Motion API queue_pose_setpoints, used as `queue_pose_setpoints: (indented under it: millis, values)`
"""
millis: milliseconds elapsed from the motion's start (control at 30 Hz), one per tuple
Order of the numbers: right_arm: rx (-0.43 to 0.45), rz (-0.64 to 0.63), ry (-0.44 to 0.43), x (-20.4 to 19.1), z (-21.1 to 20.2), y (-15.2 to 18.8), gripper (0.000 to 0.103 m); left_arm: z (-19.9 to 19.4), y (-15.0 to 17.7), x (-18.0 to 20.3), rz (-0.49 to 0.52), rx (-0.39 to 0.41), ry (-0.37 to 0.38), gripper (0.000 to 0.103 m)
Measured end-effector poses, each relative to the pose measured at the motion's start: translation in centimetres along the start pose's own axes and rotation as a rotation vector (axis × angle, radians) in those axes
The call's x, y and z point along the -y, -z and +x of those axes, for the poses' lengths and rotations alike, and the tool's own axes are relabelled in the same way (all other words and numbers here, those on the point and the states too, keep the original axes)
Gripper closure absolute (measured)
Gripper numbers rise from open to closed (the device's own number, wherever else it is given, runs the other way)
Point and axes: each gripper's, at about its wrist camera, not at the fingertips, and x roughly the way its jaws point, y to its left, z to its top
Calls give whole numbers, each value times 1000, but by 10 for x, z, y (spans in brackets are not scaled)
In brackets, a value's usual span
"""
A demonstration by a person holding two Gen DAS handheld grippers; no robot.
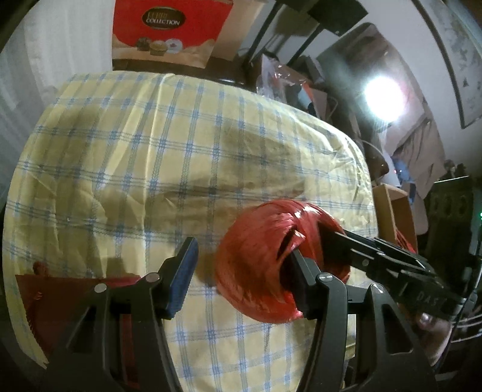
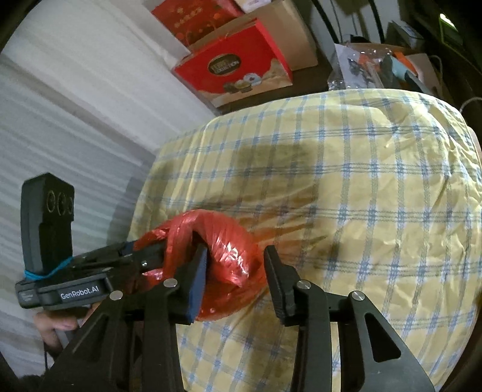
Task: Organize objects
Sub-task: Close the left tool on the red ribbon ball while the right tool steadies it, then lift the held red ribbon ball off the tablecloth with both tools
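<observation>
A red roll of plastic twine (image 1: pixel 259 259) lies on its side on the yellow and blue checked tablecloth (image 1: pixel 150 150), with both grippers at it. My left gripper (image 1: pixel 241 245) stands open. Its right finger (image 1: pixel 301 280) is at the roll's centre hole, and its blue-padded left finger (image 1: pixel 183 277) is clear of the roll's outer side. My right gripper (image 2: pixel 236 250) comes in from the opposite side. Its blue-padded finger (image 2: pixel 198 286) sits inside the hole and its other finger (image 2: pixel 275 283) rests against the outside. It is shut on the wall of the twine roll (image 2: pixel 232 250).
A flat dark red object (image 1: pixel 75 289) lies at the near left table edge. A red gift box (image 1: pixel 168 27) stands beyond the far edge, with plastic-wrapped clutter (image 1: pixel 280 78) beside it and a cardboard box (image 1: pixel 391 211) off the right side. A bright lamp (image 1: pixel 382 96) glares.
</observation>
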Motion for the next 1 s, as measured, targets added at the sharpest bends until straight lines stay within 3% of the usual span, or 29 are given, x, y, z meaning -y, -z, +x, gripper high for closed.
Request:
queue_pose_setpoints:
  millis: [333,400,500,667,800,1000]
  values:
    - [12,-100,134,-20,16,13,69,4,10,4,38,13,5,50]
    - [13,-126,185,-25,18,17,72,3,16,11,68,11,4,56]
    - [16,-120,190,-24,16,21,72,3,18,13,73,15,3,56]
    - [55,-163,230,-30,10,35,76,-3,25,21,105,40,-4,66]
    - [84,-157,201,-25,1,42,78,-7,30,23,109,49,5,68]
    - [165,-197,255,-37,-17,50,81,-20,41,48,219,117,-57,70]
